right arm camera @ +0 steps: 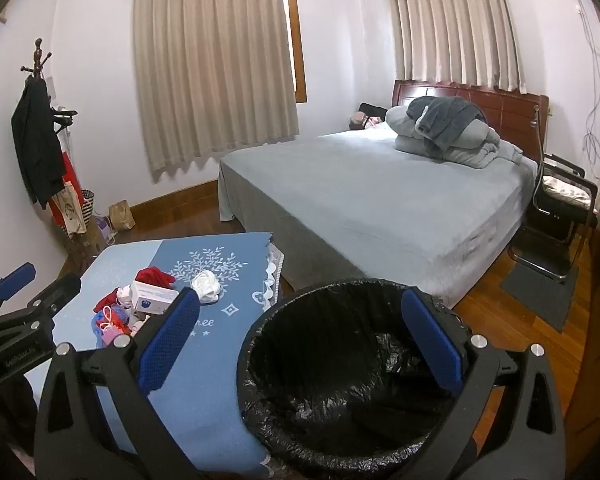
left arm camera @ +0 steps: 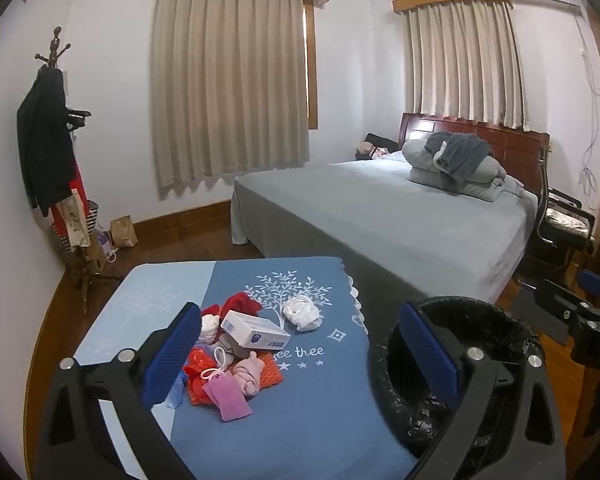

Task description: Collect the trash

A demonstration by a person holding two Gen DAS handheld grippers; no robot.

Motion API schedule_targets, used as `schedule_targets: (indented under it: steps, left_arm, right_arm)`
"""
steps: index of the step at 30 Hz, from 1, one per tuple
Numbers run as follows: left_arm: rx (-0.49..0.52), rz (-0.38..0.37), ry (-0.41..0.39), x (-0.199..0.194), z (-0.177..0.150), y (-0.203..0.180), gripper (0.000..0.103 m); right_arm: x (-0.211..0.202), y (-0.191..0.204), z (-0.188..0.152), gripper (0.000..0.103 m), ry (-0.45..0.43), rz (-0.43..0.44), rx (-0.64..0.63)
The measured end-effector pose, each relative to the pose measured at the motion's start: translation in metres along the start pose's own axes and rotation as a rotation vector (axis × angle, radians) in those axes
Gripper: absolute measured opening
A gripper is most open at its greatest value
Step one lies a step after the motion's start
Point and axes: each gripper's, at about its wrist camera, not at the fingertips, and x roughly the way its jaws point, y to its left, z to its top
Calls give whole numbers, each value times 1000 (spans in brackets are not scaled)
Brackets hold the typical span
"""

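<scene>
A pile of trash lies on a table with a blue cloth [left arm camera: 312, 392]: a white box [left arm camera: 255, 329], crumpled white paper [left arm camera: 302, 312], red wrappers [left arm camera: 240, 305], orange netting [left arm camera: 269, 374] and a pink piece [left arm camera: 229, 397]. A bin with a black liner [right arm camera: 340, 364] stands to the table's right. My left gripper [left arm camera: 300, 354] is open and empty above the table, its left finger beside the pile. My right gripper [right arm camera: 300, 340] is open and empty above the bin's rim. The pile also shows in the right wrist view [right arm camera: 152, 296].
A bed with a grey cover [left arm camera: 400, 216] and folded bedding [left arm camera: 456, 164] lies behind the table. A coat stand [left arm camera: 56, 168] with clothes and bags stands at the left wall. A black chair [right arm camera: 560, 208] is beside the bed at right. Wooden floor surrounds.
</scene>
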Motion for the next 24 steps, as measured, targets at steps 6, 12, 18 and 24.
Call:
schedule_targets:
  steps: [6,12,18,24]
  left_arm:
    - [-1,0,-1,0,-1,0,97]
    - [-1,1,-1,-1,-1,-1,97]
    - [-1,0,-1,-1,-1,0,97]
    - [-2,1,0,-1,-1,0,97]
  right_arm:
    - [0,0,0,98,2,0,-1]
    - [0,1,0,98,-1,-2,-2]
    - [0,1,0,98,0,-1,-2]
    - [0,1,1,98,1,-2,-2]
